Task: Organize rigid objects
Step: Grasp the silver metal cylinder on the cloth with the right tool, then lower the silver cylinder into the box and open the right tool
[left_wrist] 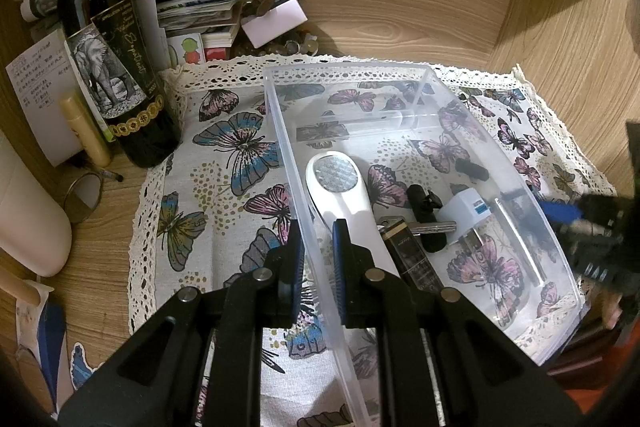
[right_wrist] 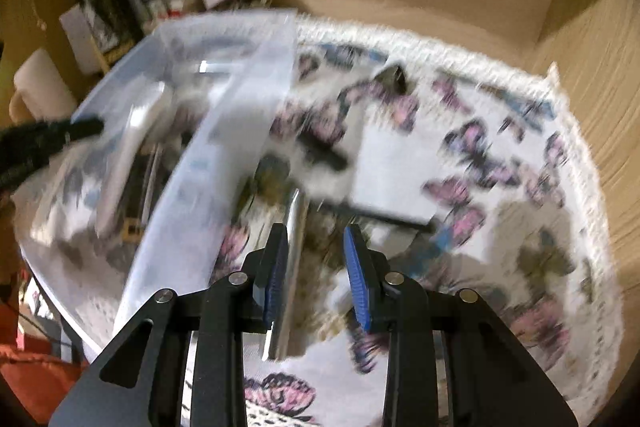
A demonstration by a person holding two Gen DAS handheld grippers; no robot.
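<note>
A clear plastic bin (left_wrist: 420, 79) sits on a butterfly-print cloth (left_wrist: 224, 163). Inside lie a white handled lens (left_wrist: 340, 187), a key (left_wrist: 432, 227), a white charger plug (left_wrist: 464, 207), a dark bar (left_wrist: 412, 259) and small black pieces (left_wrist: 472, 169). My left gripper (left_wrist: 316, 247) is shut on the bin's left wall, one finger inside, one outside. My right gripper (right_wrist: 314, 255) is open over the cloth, right of the bin (right_wrist: 224, 147); the right wrist view is blurred. A silver bar (right_wrist: 290, 267) lies between its fingers, a black stick (right_wrist: 324, 151) and a white card (right_wrist: 396, 179) beyond.
A wine bottle (left_wrist: 112, 67), a pale tube (left_wrist: 86, 131), paper stacks (left_wrist: 192, 11), a metal ring (left_wrist: 82, 197) and a white cylinder (left_wrist: 28, 223) crowd the left and back. Wooden walls (left_wrist: 560, 39) close the back and right.
</note>
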